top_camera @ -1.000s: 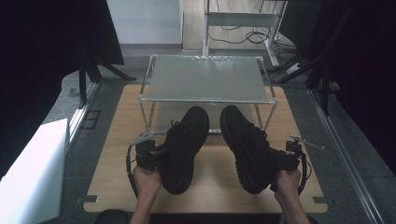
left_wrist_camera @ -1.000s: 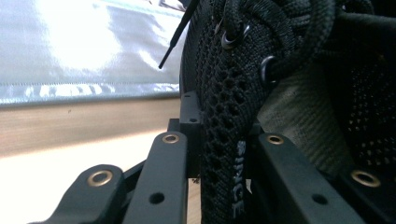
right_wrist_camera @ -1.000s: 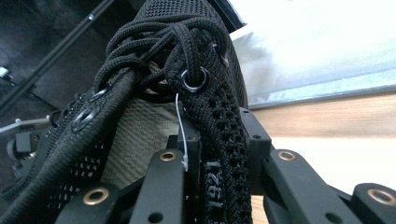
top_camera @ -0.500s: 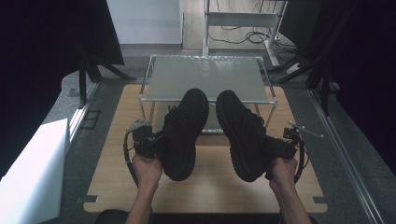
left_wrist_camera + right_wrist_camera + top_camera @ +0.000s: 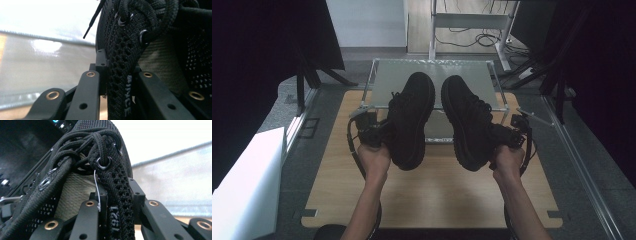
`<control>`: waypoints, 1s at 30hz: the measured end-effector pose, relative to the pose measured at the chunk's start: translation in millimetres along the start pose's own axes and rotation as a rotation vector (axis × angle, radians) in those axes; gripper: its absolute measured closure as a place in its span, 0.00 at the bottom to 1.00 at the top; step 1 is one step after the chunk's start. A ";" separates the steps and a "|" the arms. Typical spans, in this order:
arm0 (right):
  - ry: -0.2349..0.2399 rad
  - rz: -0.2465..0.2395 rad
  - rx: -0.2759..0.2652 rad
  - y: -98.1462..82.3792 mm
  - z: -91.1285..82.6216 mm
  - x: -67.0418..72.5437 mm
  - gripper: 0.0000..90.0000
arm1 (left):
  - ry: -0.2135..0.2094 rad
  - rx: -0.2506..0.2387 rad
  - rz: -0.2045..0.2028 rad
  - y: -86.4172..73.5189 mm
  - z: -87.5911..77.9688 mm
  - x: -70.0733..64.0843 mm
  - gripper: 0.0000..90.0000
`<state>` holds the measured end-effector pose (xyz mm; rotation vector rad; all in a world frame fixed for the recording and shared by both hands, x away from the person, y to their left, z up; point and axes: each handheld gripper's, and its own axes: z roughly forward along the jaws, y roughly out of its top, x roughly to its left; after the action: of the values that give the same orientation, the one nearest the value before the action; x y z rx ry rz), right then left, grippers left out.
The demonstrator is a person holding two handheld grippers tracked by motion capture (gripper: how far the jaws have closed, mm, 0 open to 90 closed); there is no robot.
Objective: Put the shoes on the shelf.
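Both shoes have lifted off the table and travelled forward since a second ago: then they lay low over the wood in front of the rack, now their toes hang over its glass top.

Left gripper [image 5: 379, 134]: jaws clamped on the side wall of the left shoe [image 5: 411, 117], at the collar by the eyelets. In the left gripper view the knit upper [image 5: 117, 62] is pinched flat between the two black jaws, laces bunched just above them. Right gripper [image 5: 507, 136]: same hold on the right shoe [image 5: 467, 120], mesh collar wall [image 5: 117, 195] squeezed between its jaws, tongue and lining to the inner side.

Position: each shoe extends forward from its gripper, toe far end, heel close to the hand, sole down. Pair side by side, not touching as far as I can tell. Glass-topped rack [image 5: 384, 80] sits under the toes; wooden table [image 5: 432, 195] lies below the hands.

Handling judgement: soft knit upper, so it folds under the pinch and the shoe can swing from it. Chunky sole puts the weight low and ahead of the hold, so toes likely droop. Not fragile, not slippery; mesh gives good bite. Collar edge beside the top eyelets seems the sensible hold. Loose lace ends could snag on the rack's frame.
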<state>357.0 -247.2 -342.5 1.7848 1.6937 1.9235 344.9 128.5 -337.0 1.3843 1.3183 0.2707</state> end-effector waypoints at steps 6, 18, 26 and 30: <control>-0.057 0.004 -0.016 19.7 19.1 6.7 0.84 | 0.059 0.004 -0.008 22.5 20.6 -3.4 0.87; -0.179 -0.009 -0.027 44.3 52.0 13.9 0.84 | 0.196 0.031 -0.010 52.8 51.1 -11.5 0.87; -0.283 -0.076 -0.028 54.6 70.5 22.1 0.83 | 0.300 0.085 0.021 61.8 73.5 -20.3 0.85; -0.328 -0.114 -0.012 54.4 80.2 25.8 0.82 | 0.320 0.115 0.024 62.5 83.3 -23.3 0.83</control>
<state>438.4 -200.6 -307.0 1.8320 1.6260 1.4940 434.6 82.4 -302.4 1.4970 1.6006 0.4532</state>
